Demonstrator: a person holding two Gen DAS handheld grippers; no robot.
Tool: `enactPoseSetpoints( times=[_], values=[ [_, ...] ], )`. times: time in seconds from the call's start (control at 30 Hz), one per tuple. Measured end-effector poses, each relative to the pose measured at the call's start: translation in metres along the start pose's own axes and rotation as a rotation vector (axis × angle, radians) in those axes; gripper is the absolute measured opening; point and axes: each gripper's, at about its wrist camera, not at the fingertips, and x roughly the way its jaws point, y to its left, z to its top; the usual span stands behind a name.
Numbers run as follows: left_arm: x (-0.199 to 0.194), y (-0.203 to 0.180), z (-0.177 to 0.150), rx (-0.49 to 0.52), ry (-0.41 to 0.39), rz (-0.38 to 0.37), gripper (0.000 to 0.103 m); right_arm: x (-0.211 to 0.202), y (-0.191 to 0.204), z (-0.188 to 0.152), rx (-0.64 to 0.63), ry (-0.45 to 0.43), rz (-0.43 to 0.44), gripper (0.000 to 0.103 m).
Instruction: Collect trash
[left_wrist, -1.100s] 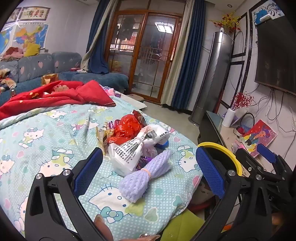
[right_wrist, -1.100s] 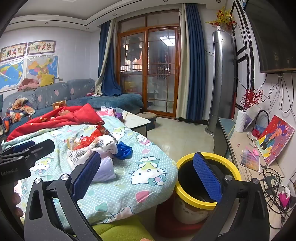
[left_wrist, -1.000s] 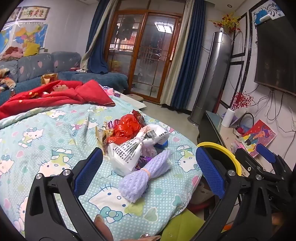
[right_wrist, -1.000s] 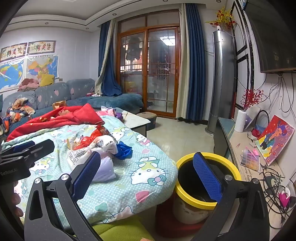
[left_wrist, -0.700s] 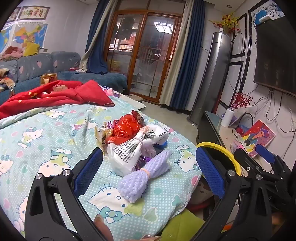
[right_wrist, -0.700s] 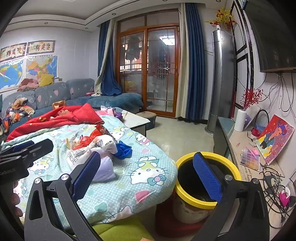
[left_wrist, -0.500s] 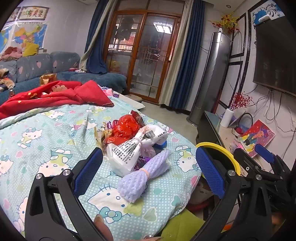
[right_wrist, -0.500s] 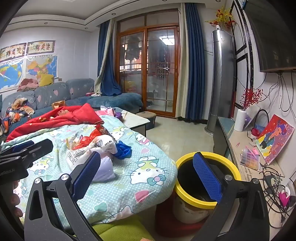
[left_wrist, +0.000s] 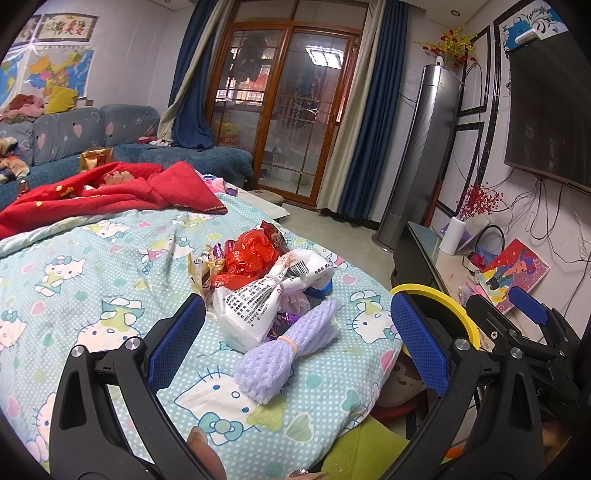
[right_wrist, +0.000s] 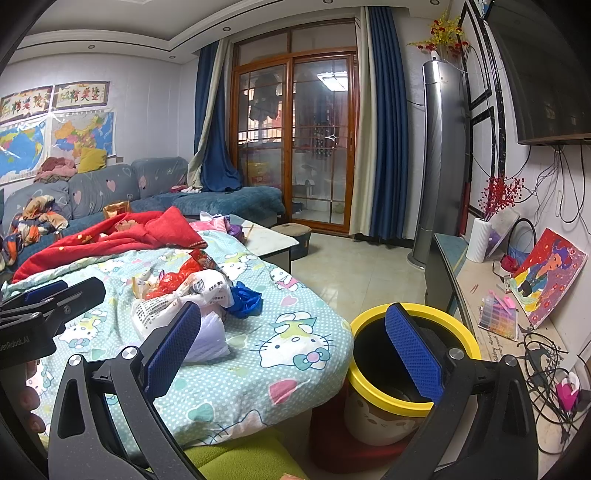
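A heap of trash lies on the Hello Kitty blanket (left_wrist: 92, 280): a lilac foam net (left_wrist: 286, 345), a white printed plastic bag (left_wrist: 266, 295), a red plastic bag (left_wrist: 251, 258) and gold wrappers (left_wrist: 203, 264). My left gripper (left_wrist: 297, 341) is open and empty, its jaws wide on either side of the foam net, just short of it. My right gripper (right_wrist: 291, 349) is open and empty, held above the blanket edge, with the yellow-rimmed bin (right_wrist: 406, 369) behind its right finger. The heap also shows in the right wrist view (right_wrist: 184, 291), with a blue wrapper (right_wrist: 245, 299).
A red blanket (left_wrist: 110, 192) lies further back on the bed. The bin's rim (left_wrist: 436, 295) stands off the bed's right edge. A low TV cabinet (right_wrist: 476, 291) with a vase, painting and cables runs along the right wall. A sofa (right_wrist: 110, 192) is at the back left.
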Motion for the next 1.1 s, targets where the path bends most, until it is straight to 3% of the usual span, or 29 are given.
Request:
enactPoseSetpoints(
  times=[1.1],
  values=[
    [-0.006,0.005,0.011,-0.023,-0.034,0.01,0.092,-0.001,0.01,0.008,-0.029,-0.026,0.034,0.097]
  ],
)
